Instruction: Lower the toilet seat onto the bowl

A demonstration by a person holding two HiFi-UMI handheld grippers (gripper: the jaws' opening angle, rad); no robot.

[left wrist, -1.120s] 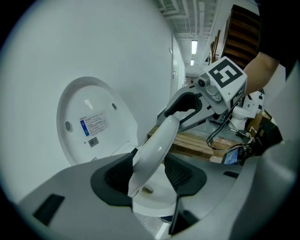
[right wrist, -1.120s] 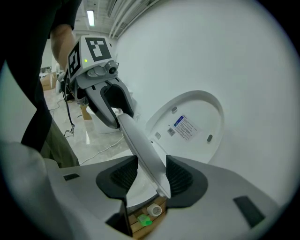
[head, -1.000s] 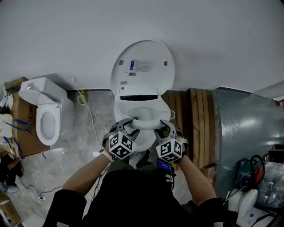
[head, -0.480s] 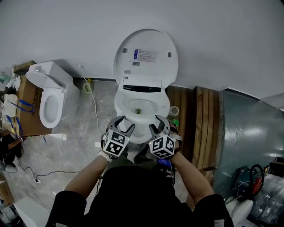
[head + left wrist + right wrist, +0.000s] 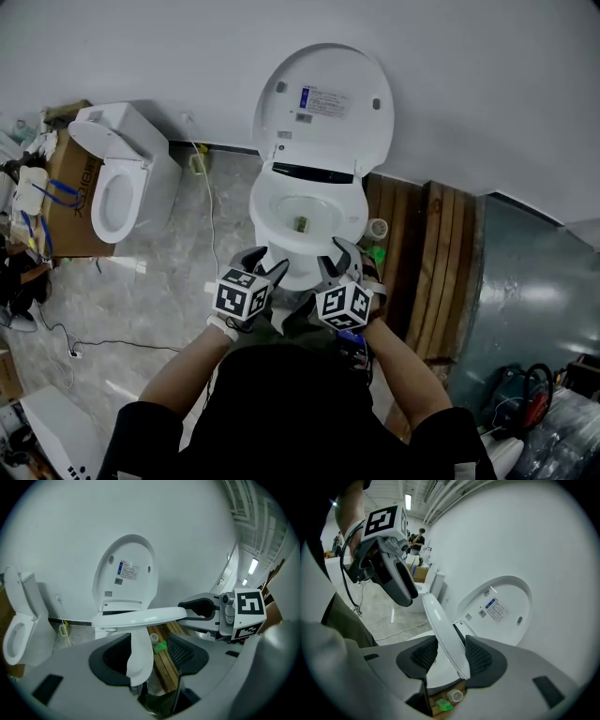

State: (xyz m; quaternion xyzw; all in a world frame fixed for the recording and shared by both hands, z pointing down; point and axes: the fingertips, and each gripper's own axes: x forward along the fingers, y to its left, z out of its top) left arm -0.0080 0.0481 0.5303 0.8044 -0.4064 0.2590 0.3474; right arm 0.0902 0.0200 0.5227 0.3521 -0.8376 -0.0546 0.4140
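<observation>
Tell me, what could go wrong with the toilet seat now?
1. Only the right claw grips the toilet seat, at its front edge; the left claw has just been opening and holds nothing. The seat looks nearly level, but a slip could bang it onto the bowl.
2. One side of that claw could get squashed between seat and bowl.
3. The lid stands up against the wall and might tip onto the claws.

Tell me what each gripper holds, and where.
Right gripper grips the toilet seat by its front rim; left gripper has just opened, nothing between its jaws.
</observation>
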